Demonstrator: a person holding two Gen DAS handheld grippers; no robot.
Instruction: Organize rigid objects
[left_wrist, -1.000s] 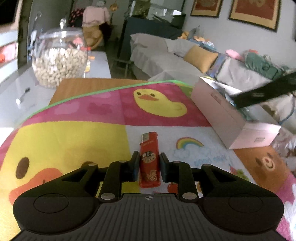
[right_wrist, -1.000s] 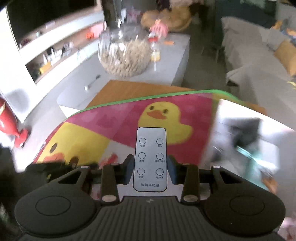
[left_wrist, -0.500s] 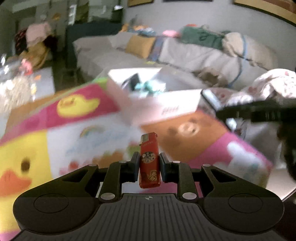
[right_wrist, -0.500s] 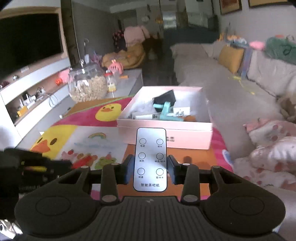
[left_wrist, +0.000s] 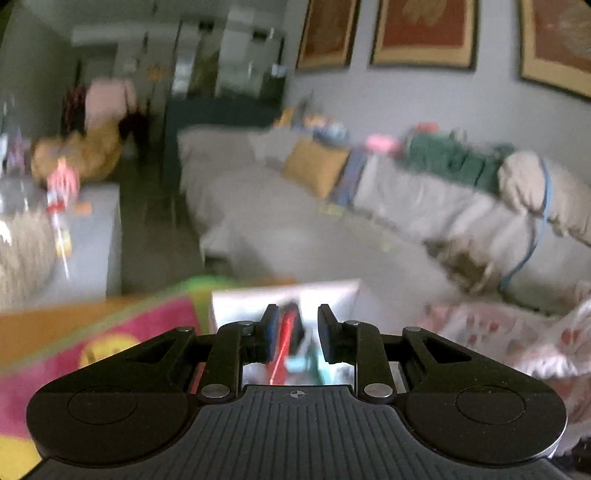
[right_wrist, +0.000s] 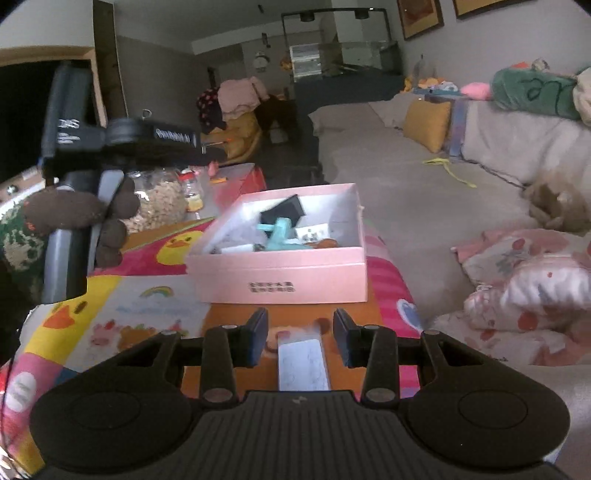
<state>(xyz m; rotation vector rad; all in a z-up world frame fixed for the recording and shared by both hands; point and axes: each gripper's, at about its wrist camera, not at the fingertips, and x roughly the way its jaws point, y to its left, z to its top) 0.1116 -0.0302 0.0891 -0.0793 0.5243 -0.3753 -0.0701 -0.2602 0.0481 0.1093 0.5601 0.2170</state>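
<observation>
Red streak only, smeared by motion: lighter (left_wrist: 286, 332) slanted between the fingers of the left gripper (left_wrist: 297, 332), lower end cut off behind the gripper's black body, label unreadable. Equally soft in the left wrist view, the pink box (left_wrist: 229, 306) directly below, contents reduced to teal and white smudges. Blurred too in the right wrist view, a pale remote (right_wrist: 303, 363), buttons faint, near end hidden under the gripper body. Left fingers a little apart, lighter leaning by the left pad with a clear gap to the right pad, so not clamped; whether touching the left pad, impossible to tell. Right gripper (right_wrist: 300, 338) parted wider than the remote, daylight on both sides of it, nothing pinched; remote low between the fingers over the orange patch of the cartoon duck mat (right_wrist: 110, 314), just short of the box, and whether lying on the mat or above it unclear. Sharp from the right: open-topped box on the mat, holding a black case (right_wrist: 284, 210), a teal plastic piece (right_wrist: 280, 230), a small white item (right_wrist: 312, 232) and other bits too small to name. Behind it, a glass jar (right_wrist: 162, 199) filled with pale pieces, partly masked by a dark-gloved hand (right_wrist: 74, 214)
</observation>
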